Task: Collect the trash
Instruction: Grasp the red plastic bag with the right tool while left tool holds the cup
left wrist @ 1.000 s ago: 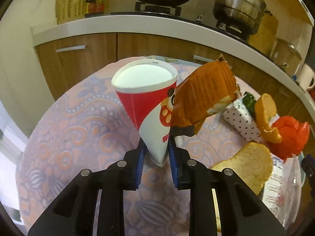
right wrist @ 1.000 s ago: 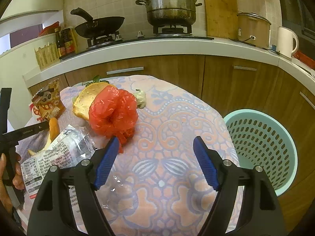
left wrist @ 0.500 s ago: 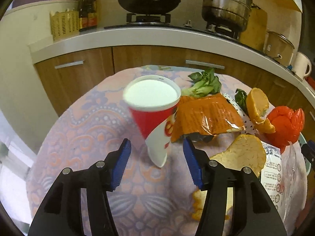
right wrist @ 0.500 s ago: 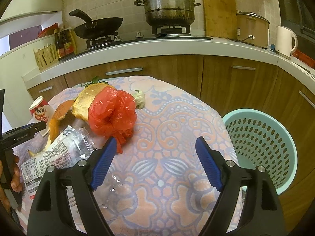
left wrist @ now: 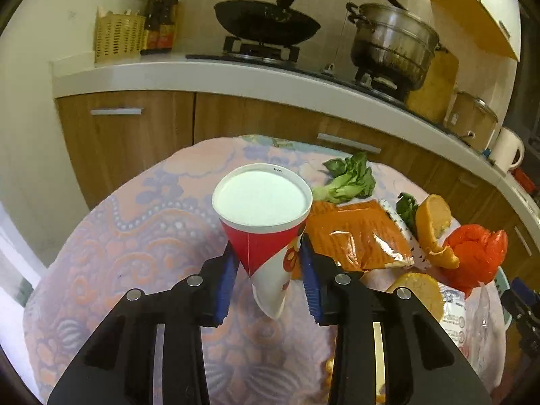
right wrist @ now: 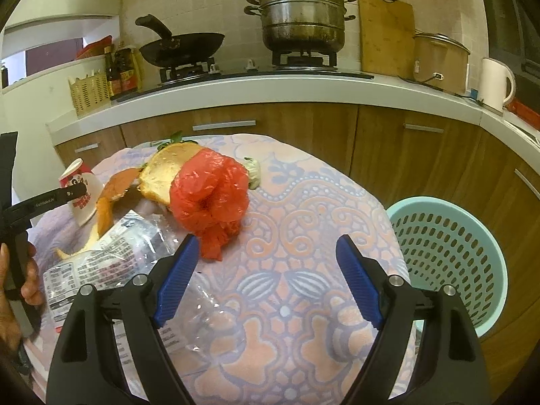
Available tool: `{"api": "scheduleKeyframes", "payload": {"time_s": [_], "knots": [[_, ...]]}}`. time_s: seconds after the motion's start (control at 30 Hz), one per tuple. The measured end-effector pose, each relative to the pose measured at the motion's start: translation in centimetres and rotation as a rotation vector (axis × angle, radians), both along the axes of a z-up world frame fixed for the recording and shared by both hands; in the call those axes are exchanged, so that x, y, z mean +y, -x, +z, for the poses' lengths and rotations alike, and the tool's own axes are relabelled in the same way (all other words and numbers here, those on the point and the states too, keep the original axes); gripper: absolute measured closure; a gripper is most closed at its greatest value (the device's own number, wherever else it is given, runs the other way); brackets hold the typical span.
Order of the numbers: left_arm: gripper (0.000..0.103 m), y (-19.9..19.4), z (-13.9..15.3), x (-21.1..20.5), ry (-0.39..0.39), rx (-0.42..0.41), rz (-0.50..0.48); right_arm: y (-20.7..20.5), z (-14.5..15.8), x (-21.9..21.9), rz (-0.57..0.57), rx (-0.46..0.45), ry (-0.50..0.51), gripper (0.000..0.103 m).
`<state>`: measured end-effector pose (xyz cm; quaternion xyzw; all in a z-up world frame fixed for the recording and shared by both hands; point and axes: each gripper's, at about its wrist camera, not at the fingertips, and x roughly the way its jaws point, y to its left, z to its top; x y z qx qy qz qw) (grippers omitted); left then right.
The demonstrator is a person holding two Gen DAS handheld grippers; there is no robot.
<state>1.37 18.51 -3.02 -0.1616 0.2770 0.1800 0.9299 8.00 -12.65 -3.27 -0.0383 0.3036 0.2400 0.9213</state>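
Note:
A red and white paper cone cup [left wrist: 266, 233] stands tip down between the blue pads of my left gripper [left wrist: 268, 253]. The jaws are closing and both pad tips touch the cup's sides. In the right wrist view, that cup [right wrist: 79, 192] shows at the far left with a left gripper finger across it. An orange snack wrapper [left wrist: 357, 236] lies on the cloth just right of the cup. My right gripper [right wrist: 266, 246] hovers wide open over the patterned cloth, holding nothing. A crumpled red plastic bag [right wrist: 209, 195] sits just beyond its left pad.
A mint perforated basket [right wrist: 449, 253] stands on the floor right of the table. A clear printed plastic bag [right wrist: 101, 263], yellow and orange peels [right wrist: 168, 168] and a leafy green [left wrist: 351, 179] lie on the cloth. Kitchen cabinets and a stove with pans stand behind.
My left gripper let go of the cup's tip and the orange wrapper, which dropped flat on the cloth. It opened wide, then closed in higher on the cup. The right gripper stayed put.

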Motion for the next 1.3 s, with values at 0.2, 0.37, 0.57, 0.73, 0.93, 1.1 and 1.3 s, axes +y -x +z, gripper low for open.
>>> {"api": "scheduleKeyframes", "payload": {"time_s": [0.2, 0.37, 0.57, 0.73, 0.93, 1.1, 1.3], "knots": [[0.069, 1.2, 0.2, 0.4, 0.037, -0.063, -0.010, -1.5, 0.9, 1.0, 0.014, 0.057, -0.016, 0.024], [0.069, 1.3, 0.3, -0.2, 0.013, -0.066, -0.021, -3.4, 1.9, 3.1, 0.060, 0.096, -0.026, 0.011], [0.069, 1.3, 0.3, -0.1, 0.012, -0.061, -0.014, -6.2, 0.5, 5.1, 0.065, 0.222, -0.080, 0.011], [0.069, 1.3, 0.3, -0.1, 0.007, -0.062, -0.016, -6.6, -0.3, 6.0, 0.057, 0.257, -0.052, 0.024], [0.069, 1.4, 0.6, -0.6, -0.007, -0.077, -0.029, -6.2, -0.2, 5.5, 0.083, 0.267, -0.073, 0.068], [0.069, 2.5, 2.3, -1.9, -0.009, -0.123, -0.059, -4.5, 1.9, 3.5, 0.073, 0.186, -0.088, 0.070], [0.069, 3.2, 7.2, -6.6, -0.083, -0.178, -0.148, -2.8, 4.7, -0.3, 0.052, 0.090, -0.118, 0.070]]}}
